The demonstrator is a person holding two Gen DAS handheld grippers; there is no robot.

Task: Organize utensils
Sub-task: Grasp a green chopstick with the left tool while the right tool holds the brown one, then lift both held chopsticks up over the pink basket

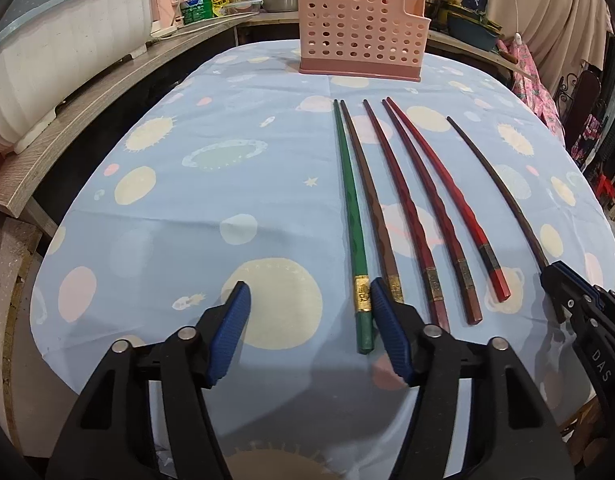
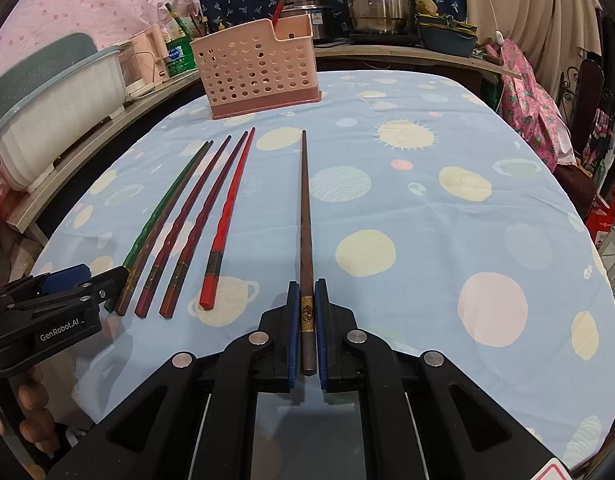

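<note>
Several chopsticks lie side by side on the blue planet-print tablecloth point(image 1: 179, 208): a green one point(image 1: 349, 200), a brown one point(image 1: 367, 200), two dark red ones and a bright red one point(image 1: 447, 200). My left gripper point(image 1: 309, 304) is open over their near ends. The green chopstick's gold band lies just inside the right finger point(image 1: 387, 320); the left pad is far from it. My right gripper point(image 2: 307, 304) is shut on a dark brown chopstick point(image 2: 305, 208) near its gold-banded end. A pink perforated holder point(image 2: 259, 72) stands at the far side with a red chopstick point(image 2: 281, 4) in it.
A white dish rack point(image 1: 59, 52) sits on a wooden shelf point(image 1: 87, 120) to the left. Steel pots point(image 2: 375, 0) and bottles crowd the counter behind the holder. A pink patterned cloth point(image 2: 535, 108) hangs at the right edge of the table.
</note>
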